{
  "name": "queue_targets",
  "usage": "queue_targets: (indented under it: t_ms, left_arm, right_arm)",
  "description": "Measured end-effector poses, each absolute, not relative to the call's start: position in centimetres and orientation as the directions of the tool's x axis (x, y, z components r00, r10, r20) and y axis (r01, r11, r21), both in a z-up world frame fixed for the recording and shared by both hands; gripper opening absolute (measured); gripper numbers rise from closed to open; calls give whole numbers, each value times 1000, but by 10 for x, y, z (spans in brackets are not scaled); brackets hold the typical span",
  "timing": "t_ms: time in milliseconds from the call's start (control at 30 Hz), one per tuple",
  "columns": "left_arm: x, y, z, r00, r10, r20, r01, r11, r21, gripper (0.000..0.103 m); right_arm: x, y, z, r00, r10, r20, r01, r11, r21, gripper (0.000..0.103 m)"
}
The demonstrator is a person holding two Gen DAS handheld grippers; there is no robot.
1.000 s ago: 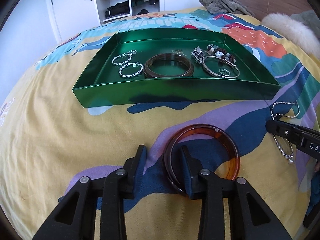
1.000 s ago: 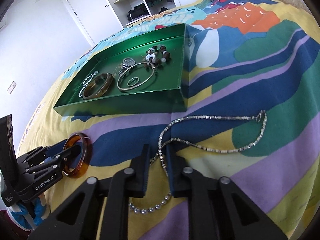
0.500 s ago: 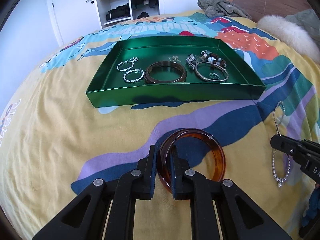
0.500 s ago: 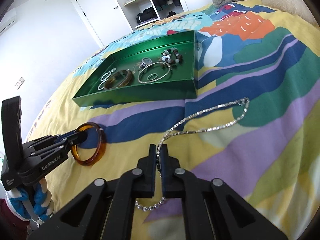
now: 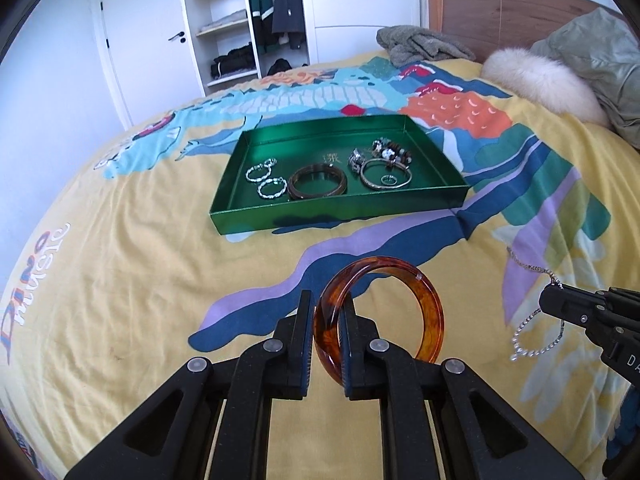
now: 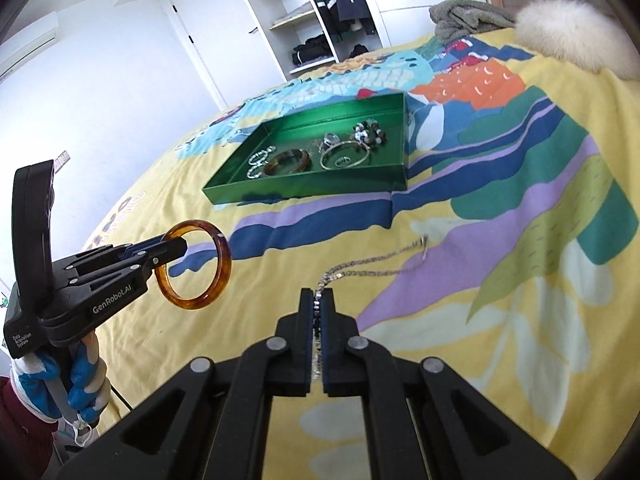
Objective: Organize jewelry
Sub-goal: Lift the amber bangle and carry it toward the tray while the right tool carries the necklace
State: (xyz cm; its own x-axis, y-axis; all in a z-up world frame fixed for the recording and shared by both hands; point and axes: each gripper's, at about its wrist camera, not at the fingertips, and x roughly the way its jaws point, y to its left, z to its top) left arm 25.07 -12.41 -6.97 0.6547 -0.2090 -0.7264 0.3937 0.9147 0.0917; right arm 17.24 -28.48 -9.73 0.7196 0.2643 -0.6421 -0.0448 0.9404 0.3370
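My left gripper (image 5: 326, 322) is shut on an amber tortoiseshell bangle (image 5: 430, 312), held on edge above the bedspread; from the right wrist view the same gripper (image 6: 176, 246) and bangle (image 6: 218, 276) hang at the left. My right gripper (image 6: 319, 300) is shut on a silver chain necklace (image 6: 380, 260), whose far end still trails on the bed. In the left wrist view the right gripper (image 5: 554, 304) shows at the right edge with the necklace (image 5: 532, 332) dangling from it. Farther off lies a green tray (image 5: 340, 210) holding several bracelets and rings.
A colourful yellow bedspread (image 5: 120, 280) covers the bed. At the far end are a fluffy white cushion (image 5: 540, 84), a grey garment (image 5: 420, 46) and a wooden headboard (image 5: 500, 16). An open wardrobe (image 5: 248, 20) stands beyond the bed. A gloved hand (image 6: 80, 376) holds the left gripper.
Both grippers closed, the left on the bangle and the right on the necklace, then rose and pulled back. The bangle is lifted off the bed and most of the necklace has come up.
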Motion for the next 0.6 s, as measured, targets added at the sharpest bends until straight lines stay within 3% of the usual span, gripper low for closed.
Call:
queue_targets:
  t_ms: [600]
  left_arm:
    - [179, -96, 10, 768, -241, -593, 373, 922, 108, 11]
  right_arm:
    - [105, -245, -13, 810, 247, -532, -119, 957, 263, 2]
